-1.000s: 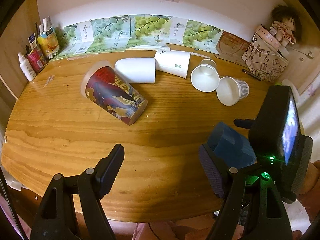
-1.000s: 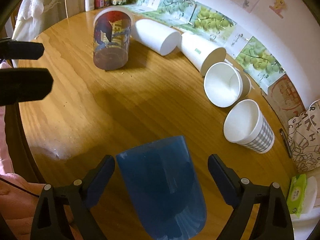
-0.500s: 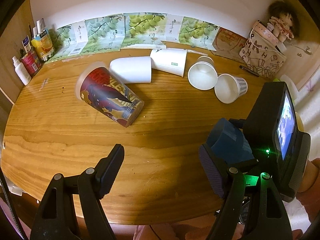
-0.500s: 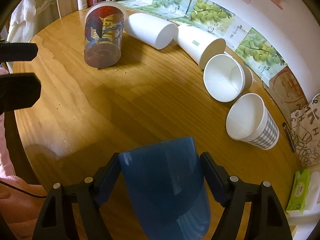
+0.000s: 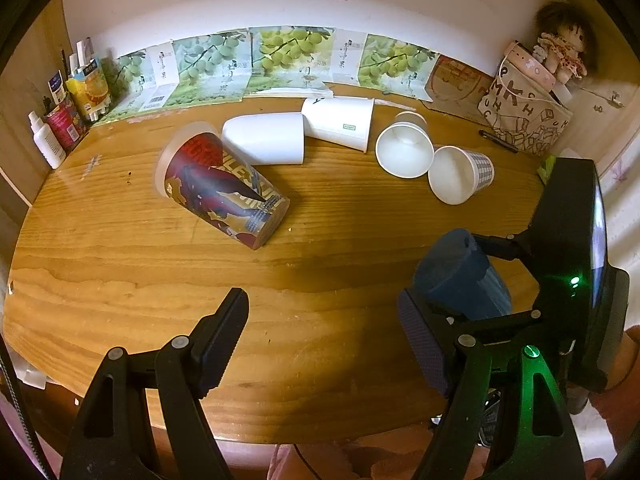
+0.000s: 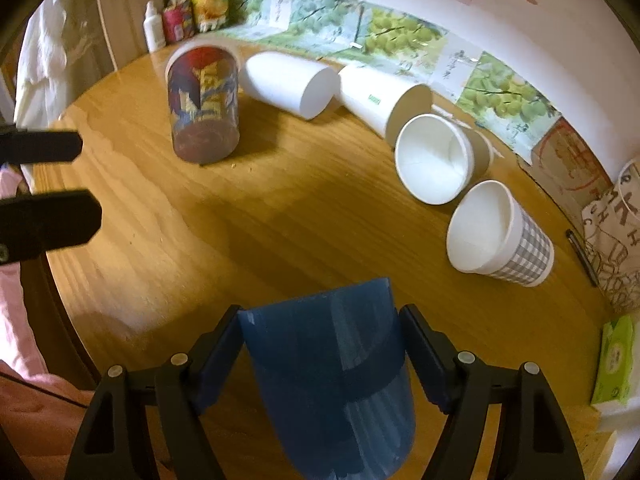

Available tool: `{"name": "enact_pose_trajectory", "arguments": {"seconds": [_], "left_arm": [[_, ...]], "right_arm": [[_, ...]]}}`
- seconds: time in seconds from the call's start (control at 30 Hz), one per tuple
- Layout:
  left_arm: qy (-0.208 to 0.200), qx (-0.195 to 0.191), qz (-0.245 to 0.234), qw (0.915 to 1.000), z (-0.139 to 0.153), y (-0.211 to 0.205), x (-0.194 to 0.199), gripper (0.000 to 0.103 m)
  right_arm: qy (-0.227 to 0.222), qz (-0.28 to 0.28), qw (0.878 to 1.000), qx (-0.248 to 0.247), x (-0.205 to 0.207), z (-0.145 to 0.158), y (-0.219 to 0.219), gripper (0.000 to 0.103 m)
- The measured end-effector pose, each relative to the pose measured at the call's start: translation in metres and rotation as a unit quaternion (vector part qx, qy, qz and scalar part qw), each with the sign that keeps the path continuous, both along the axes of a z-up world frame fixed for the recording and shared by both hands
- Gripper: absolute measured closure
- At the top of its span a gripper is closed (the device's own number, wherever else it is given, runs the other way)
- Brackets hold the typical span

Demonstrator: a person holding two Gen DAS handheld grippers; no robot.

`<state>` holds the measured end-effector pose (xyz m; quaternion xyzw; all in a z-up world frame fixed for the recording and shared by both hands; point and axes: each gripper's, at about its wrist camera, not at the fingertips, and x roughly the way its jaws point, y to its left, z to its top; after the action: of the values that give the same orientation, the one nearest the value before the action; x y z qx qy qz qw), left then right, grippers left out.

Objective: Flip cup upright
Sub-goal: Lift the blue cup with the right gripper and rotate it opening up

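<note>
My right gripper [image 6: 320,344] is shut on a translucent blue cup [image 6: 328,376], its two pads pressing the cup's sides, base pointing away from the camera. In the left wrist view the same blue cup [image 5: 460,276] shows at the right, held by the right gripper [image 5: 500,276] and lifted off the wooden table [image 5: 320,280]. My left gripper [image 5: 324,332] is open and empty over the table's front edge; its fingers [image 6: 48,216] show at the left of the right wrist view.
Several cups lie on their sides further back: a printed red cup [image 5: 220,192], two white cups [image 5: 264,140] [image 5: 340,122], a white paper cup [image 5: 404,148] and a checked cup [image 5: 460,174]. Bottles [image 5: 48,140] stand far left, a patterned bag [image 5: 524,116] far right.
My right gripper closed its jaws on the blue cup and raised it from the table. The left gripper stayed open and pulled back a little.
</note>
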<state>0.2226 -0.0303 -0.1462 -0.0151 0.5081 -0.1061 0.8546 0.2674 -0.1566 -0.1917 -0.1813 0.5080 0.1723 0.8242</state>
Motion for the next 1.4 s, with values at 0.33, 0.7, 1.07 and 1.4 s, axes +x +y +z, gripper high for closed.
{"name": "enact_pose_trajectory", "arguments": {"seconds": [0.33, 0.7, 1.07, 1.4], "left_arm": [[-0.007, 0.0, 0.007, 1.0, 0.005, 0.003, -0.013, 0.023], [-0.013, 0.009, 0.026, 0.9995, 0.011, 0.012, -0.031, 0.023], [-0.017, 0.037, 0.059, 0.9974, 0.019, 0.031, -0.047, 0.023], [-0.025, 0.05, 0.072, 0.9958, 0.024, 0.04, -0.054, 0.023]], "right_arm": [[-0.054, -0.05, 0.993, 0.097, -0.018, 0.027, -0.018, 0.026], [-0.094, -0.064, 0.982, 0.149, -0.037, 0.037, -0.018, 0.027], [-0.132, -0.038, 0.968, 0.212, -0.057, 0.043, -0.006, 0.027], [-0.14, -0.022, 0.963, 0.228, -0.057, 0.039, 0.006, 0.027]]}}
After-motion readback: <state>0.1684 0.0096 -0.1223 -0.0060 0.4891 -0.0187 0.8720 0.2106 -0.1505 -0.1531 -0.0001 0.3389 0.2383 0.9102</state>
